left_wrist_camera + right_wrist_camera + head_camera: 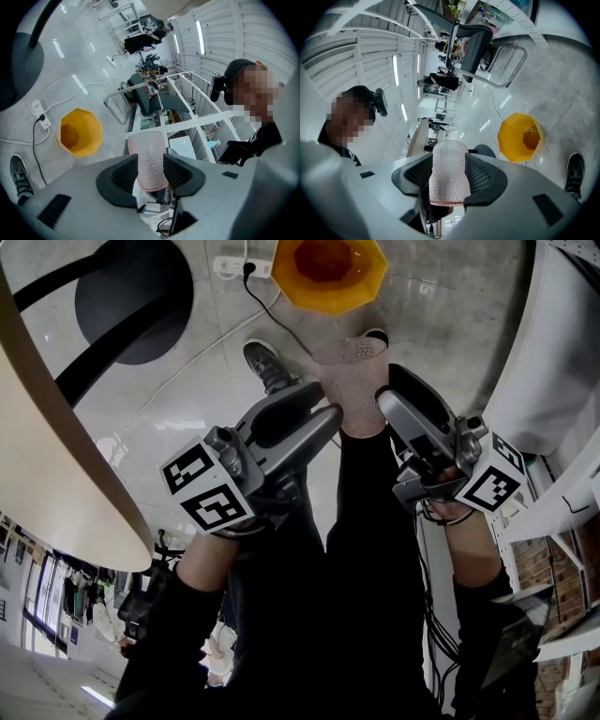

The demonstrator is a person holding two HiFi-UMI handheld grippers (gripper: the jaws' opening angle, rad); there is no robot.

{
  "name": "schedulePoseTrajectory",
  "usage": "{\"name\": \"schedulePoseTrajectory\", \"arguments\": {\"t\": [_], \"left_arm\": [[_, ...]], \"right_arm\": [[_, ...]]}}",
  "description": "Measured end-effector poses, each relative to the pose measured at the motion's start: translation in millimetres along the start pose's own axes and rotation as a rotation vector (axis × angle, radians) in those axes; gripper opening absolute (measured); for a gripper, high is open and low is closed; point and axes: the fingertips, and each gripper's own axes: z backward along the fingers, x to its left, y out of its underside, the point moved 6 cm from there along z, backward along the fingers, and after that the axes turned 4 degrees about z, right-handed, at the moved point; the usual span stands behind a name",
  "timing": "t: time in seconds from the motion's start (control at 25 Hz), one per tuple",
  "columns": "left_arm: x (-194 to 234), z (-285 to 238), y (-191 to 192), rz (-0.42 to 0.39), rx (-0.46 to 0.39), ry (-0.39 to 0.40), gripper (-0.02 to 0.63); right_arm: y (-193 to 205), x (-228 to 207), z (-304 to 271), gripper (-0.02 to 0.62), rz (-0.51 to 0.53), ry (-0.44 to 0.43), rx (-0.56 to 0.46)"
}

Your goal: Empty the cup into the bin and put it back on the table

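Clamped partway open on the dimpled cup (149,152) with the left gripper (151,171), and pinched from the opposite side with the right gripper (449,176) — held in the air, short of the yellow bin (372,277) on the floor (187,399). Best to carry it over the bin's mouth first, then tip slowly with both grips steady — no harder squeeze.

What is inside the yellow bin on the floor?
Inside the yellow bin, a darker orange-brown patch shows at the bottom; what it is cannot be told. Nothing covers the opening in the head view.
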Motion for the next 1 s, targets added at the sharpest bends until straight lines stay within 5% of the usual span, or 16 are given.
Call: {"name": "schedulePoseTrajectory", "arguments": {"t": [0.28,0.52,1.0], "left_arm": [[-24,1,8,0.005,0.038,-0.014,0.183],[-63,5,-4,-0.166,0.093,0.005,0.183],[-171,38,-11,-0.458,0.144,0.028,0.183]], "right_arm": [[-3,18,17,0.221,0.014,-0.006,0.005],[-14,50,28,0.221,0.096,-0.091,0.016],[-41,163,48,0.221,0.433,-0.239,0.158]]}}
